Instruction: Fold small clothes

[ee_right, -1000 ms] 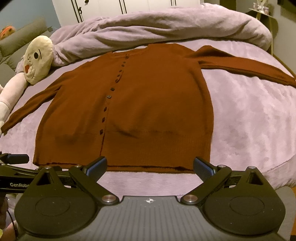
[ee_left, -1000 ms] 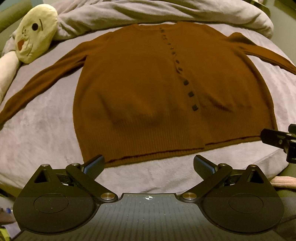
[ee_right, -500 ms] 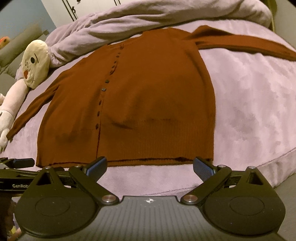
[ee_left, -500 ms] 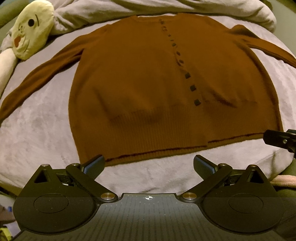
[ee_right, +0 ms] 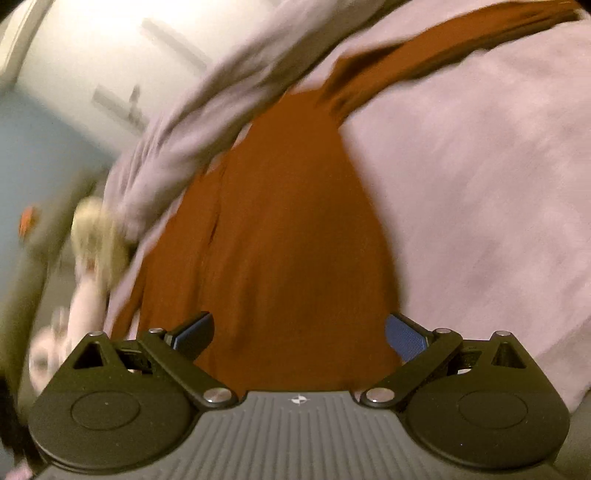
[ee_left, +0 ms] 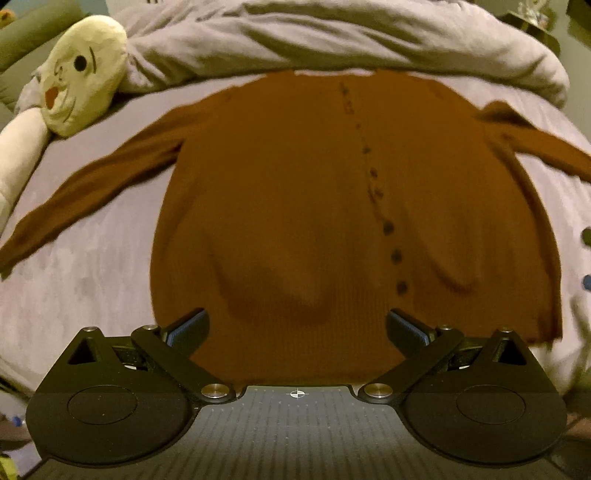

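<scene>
Rust-brown knitted cardigan (ee_left: 280, 206) lies front-up and spread flat on the lilac-grey bed cover (ee_left: 85, 280), buttoned down a dark placket (ee_left: 388, 229), both sleeves thrown out sideways. The left sleeve (ee_left: 92, 199) runs toward a cream plush toy with a stitched face (ee_left: 83, 77). A rumpled grey duvet (ee_left: 332, 33) banks up behind the collar.

Left hand-held gripper (ee_left: 297, 328): jaws spread wide, empty, low over the ribbed hem. Right hand-held gripper (ee_right: 299, 334): also wide open, holding nothing, over the cardigan's right-hand hem area. Its view is motion-blurred, so contact with the cloth cannot be judged.

Handling, as a judgement: soft, light, limp knit. It should drape and stretch rather than hold an edge, and may drag on the fleecy cover. One shallow bulge sits in the lower front panel (ee_left: 273, 291). Best holds look like the thicker ribbed hem corners or the sleeve cuffs, pinching both layers together. A mid-panel pinch would likely lift only the top layer.
</scene>
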